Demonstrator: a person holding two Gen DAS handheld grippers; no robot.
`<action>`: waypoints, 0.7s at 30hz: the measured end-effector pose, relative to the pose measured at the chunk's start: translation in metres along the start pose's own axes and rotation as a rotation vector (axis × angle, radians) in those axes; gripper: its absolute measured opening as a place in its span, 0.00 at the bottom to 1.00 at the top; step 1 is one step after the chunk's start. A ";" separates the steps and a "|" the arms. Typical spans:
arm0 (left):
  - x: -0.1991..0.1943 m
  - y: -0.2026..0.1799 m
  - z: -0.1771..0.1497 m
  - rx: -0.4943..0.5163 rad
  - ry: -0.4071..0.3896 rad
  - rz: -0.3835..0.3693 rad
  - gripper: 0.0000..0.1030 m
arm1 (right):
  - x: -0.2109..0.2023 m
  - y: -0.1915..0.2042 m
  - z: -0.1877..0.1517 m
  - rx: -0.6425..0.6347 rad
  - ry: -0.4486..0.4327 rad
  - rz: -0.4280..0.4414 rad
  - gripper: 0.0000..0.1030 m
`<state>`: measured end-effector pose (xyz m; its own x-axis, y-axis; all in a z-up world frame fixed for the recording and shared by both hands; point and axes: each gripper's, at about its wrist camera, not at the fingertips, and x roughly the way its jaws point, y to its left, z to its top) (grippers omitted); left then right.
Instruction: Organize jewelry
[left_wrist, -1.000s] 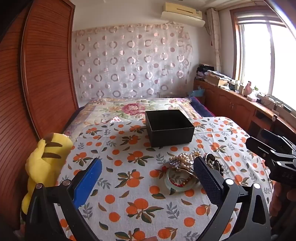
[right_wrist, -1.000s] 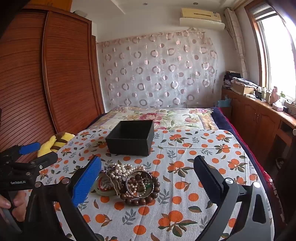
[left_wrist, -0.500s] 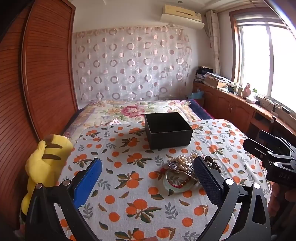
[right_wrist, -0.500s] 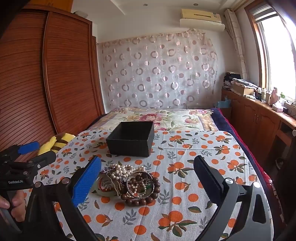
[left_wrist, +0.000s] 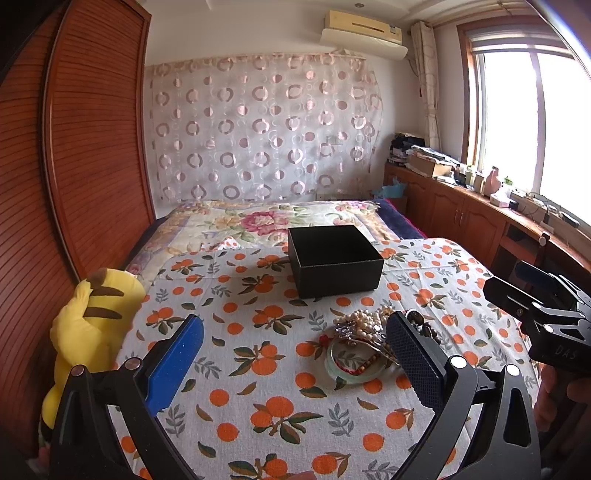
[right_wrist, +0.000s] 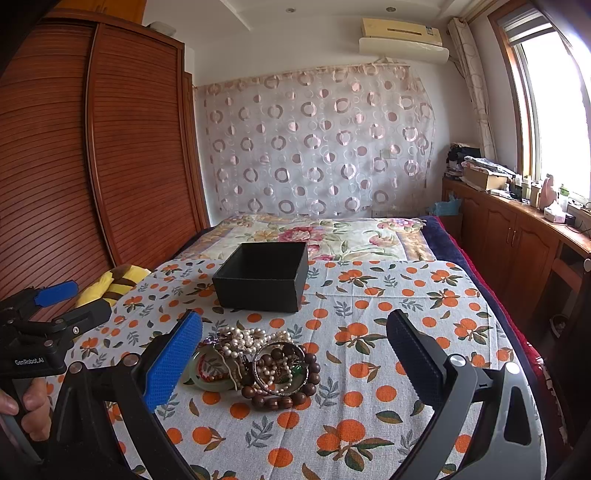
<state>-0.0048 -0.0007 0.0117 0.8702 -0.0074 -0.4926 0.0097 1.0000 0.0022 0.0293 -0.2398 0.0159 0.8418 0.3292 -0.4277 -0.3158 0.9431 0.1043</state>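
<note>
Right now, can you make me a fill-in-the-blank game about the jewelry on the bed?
1. The black box behind the jewelry pile is ____ inside.
2. The big round beads of the bracelet at the front of the pile are ____ in color.
3. The left gripper and the right gripper both have their fingers ____.
4. The yellow plush toy lies at the bed's ____ edge.

Missing words: empty; brown; open; left

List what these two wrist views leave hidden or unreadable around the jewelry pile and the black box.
- Black box floor: left wrist view, near wall hides it; right wrist view shows only dark interior.
- Jewelry pile right part: left wrist view, behind the left gripper's finger.
- Individual strands: tangled, uncountable.
- Yellow plush toy: both views, face unseen.
</note>
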 end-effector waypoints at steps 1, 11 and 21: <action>0.000 0.000 0.001 0.000 0.000 0.001 0.93 | 0.000 0.000 0.000 0.000 0.000 0.001 0.98; -0.002 0.000 0.001 0.000 -0.003 0.000 0.93 | -0.001 0.000 0.001 0.000 -0.002 0.001 0.98; -0.005 -0.006 0.005 0.001 -0.013 -0.003 0.93 | -0.002 0.000 0.002 -0.001 -0.003 0.000 0.98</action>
<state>-0.0069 -0.0064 0.0190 0.8763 -0.0107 -0.4817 0.0129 0.9999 0.0012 0.0282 -0.2402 0.0182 0.8429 0.3297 -0.4252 -0.3165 0.9429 0.1037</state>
